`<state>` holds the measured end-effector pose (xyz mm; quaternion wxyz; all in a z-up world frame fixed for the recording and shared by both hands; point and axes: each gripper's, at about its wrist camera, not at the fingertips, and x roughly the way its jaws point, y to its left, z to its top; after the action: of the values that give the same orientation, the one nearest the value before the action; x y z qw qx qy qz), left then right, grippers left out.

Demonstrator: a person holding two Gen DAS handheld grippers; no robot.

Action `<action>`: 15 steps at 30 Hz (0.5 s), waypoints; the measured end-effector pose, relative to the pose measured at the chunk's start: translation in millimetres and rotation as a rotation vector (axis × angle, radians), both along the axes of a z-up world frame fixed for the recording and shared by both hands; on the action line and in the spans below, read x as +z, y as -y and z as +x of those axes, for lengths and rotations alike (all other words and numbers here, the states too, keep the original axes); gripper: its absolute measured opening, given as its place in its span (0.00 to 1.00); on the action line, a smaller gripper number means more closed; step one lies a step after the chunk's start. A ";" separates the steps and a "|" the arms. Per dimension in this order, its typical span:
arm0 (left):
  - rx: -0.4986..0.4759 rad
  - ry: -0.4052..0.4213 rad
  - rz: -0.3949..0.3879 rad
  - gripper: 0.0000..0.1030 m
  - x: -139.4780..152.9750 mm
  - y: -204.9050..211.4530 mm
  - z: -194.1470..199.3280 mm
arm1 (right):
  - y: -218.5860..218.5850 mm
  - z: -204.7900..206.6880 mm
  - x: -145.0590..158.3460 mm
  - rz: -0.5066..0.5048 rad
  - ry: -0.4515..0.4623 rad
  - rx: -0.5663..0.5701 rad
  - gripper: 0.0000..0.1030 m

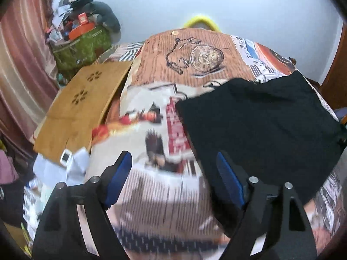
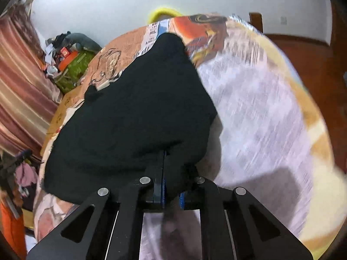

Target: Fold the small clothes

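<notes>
A black garment (image 1: pixel 260 121) lies on the printed bedsheet (image 1: pixel 173 49), to the right in the left wrist view. My left gripper (image 1: pixel 173 173) is open and empty above the sheet, its right finger over the garment's near left edge. In the right wrist view my right gripper (image 2: pixel 168 166) is shut on the near edge of the black garment (image 2: pixel 138 112), which drapes over the fingers and hides the tips. The cloth spreads away from the gripper across the bed.
A wooden lap board (image 1: pixel 84 106) lies at the bed's left side. A green bag heaped with clutter (image 1: pixel 80 41) stands by the striped curtain (image 1: pixel 19 65). A wooden door (image 2: pixel 314 75) is at the right. A yellow object (image 1: pixel 200 20) is behind the bed.
</notes>
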<state>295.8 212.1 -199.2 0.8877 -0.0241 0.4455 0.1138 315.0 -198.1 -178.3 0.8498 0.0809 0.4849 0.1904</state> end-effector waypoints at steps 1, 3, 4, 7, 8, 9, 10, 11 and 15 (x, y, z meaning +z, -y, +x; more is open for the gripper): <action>-0.006 -0.009 0.011 0.79 -3.3 -0.7 15.6 | 2.2 9.0 2.3 -0.020 0.005 0.000 0.08; -0.026 -0.022 0.014 0.79 -11.2 -1.8 39.4 | 8.8 34.6 5.6 -0.058 0.003 -0.004 0.07; -0.042 -0.036 0.012 0.80 -17.1 -2.4 56.3 | 12.7 50.5 6.1 -0.082 0.004 -0.013 0.07; -0.072 -0.069 -0.021 0.81 -33.8 -4.0 96.6 | 13.9 94.0 7.6 -0.149 0.012 -0.042 0.08; -0.082 -0.079 -0.040 0.81 -40.9 -4.0 110.0 | 13.8 111.6 7.8 -0.178 0.023 -0.066 0.08; -0.086 -0.085 -0.055 0.81 -45.8 -4.5 117.8 | 14.3 121.5 9.3 -0.197 0.033 -0.083 0.08; -0.091 -0.103 -0.077 0.81 -56.2 -4.6 130.3 | 14.0 129.2 10.8 -0.217 0.046 -0.104 0.08; -0.097 -0.117 -0.094 0.81 -63.3 -4.0 138.8 | 11.1 135.3 13.3 -0.239 0.071 -0.123 0.08; -0.161 -0.192 -0.161 0.81 -95.3 8.6 162.2 | 0.5 122.7 23.7 -0.300 0.160 -0.107 0.19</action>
<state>458.0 203.5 -294.5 0.8424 -0.0482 0.5366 0.0078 437.7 -198.6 -154.6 0.8972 -0.0367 0.4335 0.0760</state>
